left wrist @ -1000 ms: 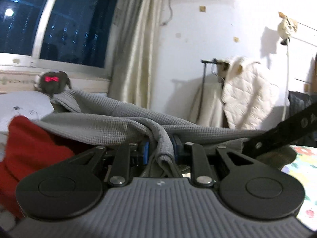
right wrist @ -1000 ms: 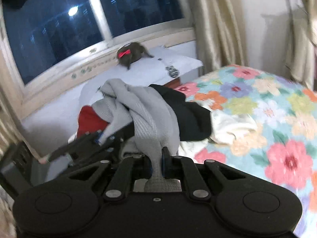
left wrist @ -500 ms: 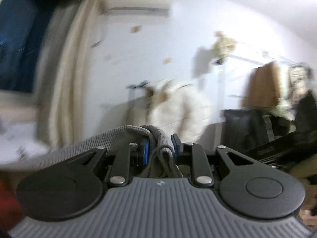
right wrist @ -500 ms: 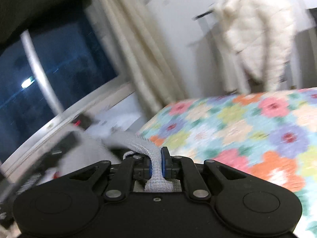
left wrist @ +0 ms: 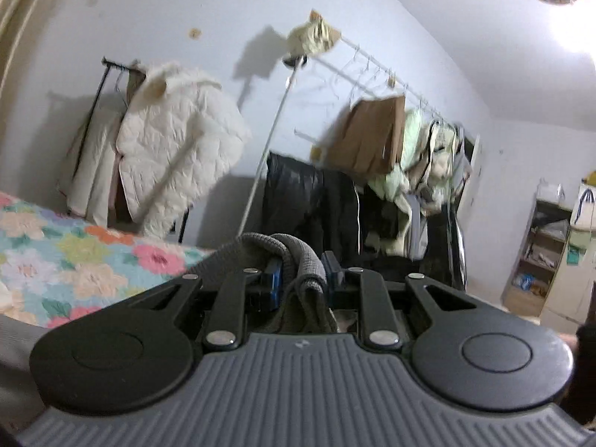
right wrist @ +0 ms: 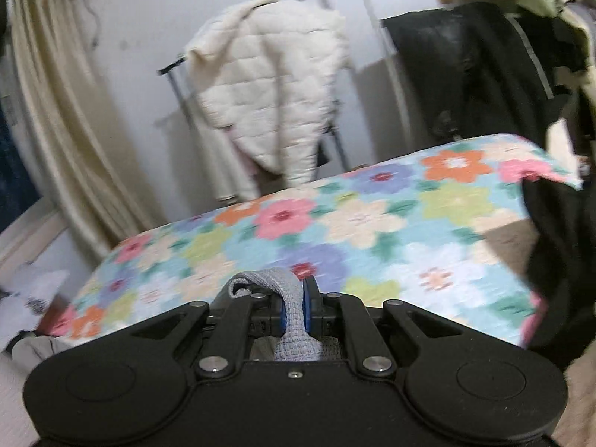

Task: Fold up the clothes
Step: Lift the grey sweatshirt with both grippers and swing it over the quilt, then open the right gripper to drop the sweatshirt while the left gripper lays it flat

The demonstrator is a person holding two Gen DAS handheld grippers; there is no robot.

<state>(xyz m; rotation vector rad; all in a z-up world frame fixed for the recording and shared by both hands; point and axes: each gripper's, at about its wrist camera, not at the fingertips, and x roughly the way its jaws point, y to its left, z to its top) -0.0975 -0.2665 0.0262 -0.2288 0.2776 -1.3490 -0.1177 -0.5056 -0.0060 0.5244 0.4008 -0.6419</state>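
Observation:
A grey knitted garment bunches between the blue pads of my left gripper, which is shut on it. In the right wrist view another fold of the same grey garment is pinched by my right gripper, also shut. Most of the garment hangs out of sight below both cameras. The flowered bedspread lies ahead of the right gripper and shows at the left, the bedspread in the left wrist view.
A white quilted jacket hangs on a black rack beyond the bed. A long clothes rail carries a brown garment and dark clothes. Shelves stand far right. Cream curtains hang left. A white pillow shows at the lower left.
Both grippers have swung away from the window and clothes pile toward the bed and clothes racks, carrying the grey garment. The pile and window have left both views.

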